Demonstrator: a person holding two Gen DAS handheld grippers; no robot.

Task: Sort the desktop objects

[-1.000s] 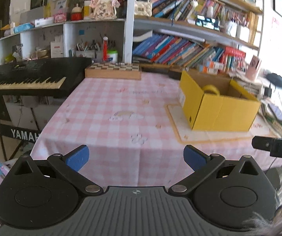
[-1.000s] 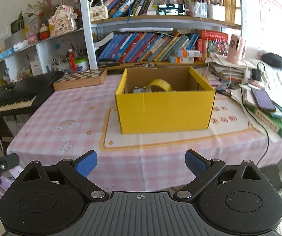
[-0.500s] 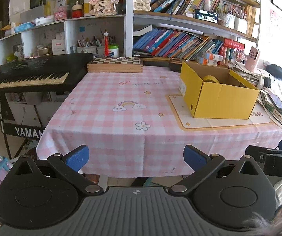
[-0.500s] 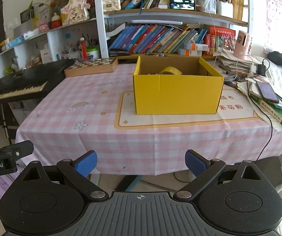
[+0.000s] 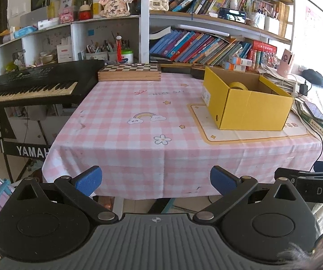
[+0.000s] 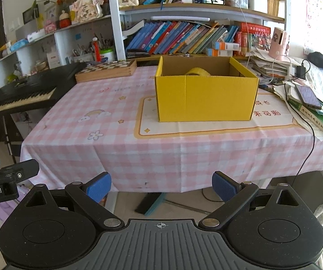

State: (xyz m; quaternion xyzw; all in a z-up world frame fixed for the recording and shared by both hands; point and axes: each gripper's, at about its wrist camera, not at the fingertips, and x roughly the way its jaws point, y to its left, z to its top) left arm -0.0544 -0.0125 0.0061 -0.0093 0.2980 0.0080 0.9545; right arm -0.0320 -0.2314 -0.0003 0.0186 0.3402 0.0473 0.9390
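Off the near edge of the pink-and-white checked tablecloth (image 5: 143, 103), both grippers hang in the air with nothing between their blue pads. The left gripper (image 5: 155, 180) has its jaws spread wide and released; the right gripper (image 6: 161, 185) is spread the same way and also holds nothing. Held low and back from the table like this, neither is placed to reach anything, which suggests the sorting is finished or paused.

Towards the right side of the table, an open yellow corrugated cardboard box (image 6: 206, 99) stands upright on a cream paper mat with an orange border (image 6: 206, 128). It seems to be the collecting bin for the task. Inside it, a yellow roll of tape (image 6: 197, 72) leans near the back wall, only its upper curve showing above the rim. What else lies in the box is hidden by its front wall. No loose objects show on the cloth; a wooden chessboard case (image 5: 130, 72) sits at the far edge.
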